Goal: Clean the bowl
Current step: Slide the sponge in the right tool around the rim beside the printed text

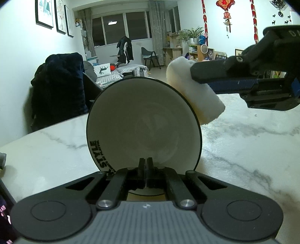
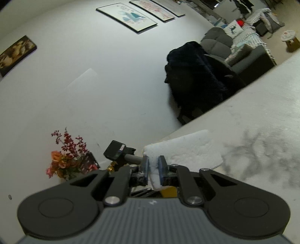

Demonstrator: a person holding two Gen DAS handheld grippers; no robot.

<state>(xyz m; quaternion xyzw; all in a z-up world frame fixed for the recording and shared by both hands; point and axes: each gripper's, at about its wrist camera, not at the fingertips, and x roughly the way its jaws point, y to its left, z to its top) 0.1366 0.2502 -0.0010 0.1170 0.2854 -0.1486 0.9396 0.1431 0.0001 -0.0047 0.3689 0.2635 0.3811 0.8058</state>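
One bowl (image 1: pixel 144 123), one sponge (image 1: pixel 195 90) (each clawed)

A white marble counter (image 1: pixel 243 131) with grey veins is filling the foreground. A dark coat (image 1: pixel 58 92) is hanging over a chair beyond its far left edge. Framed pictures (image 1: pixel 51 16) are hanging on the wall, and red-orange flowers (image 2: pixel 65 157) are standing by the wall.

Open marble table (image 1: pixel 243 135) right of the bowl (image 1: pixel 144 120) (sponge (image 1: pixel 196 93) crowds its rim).
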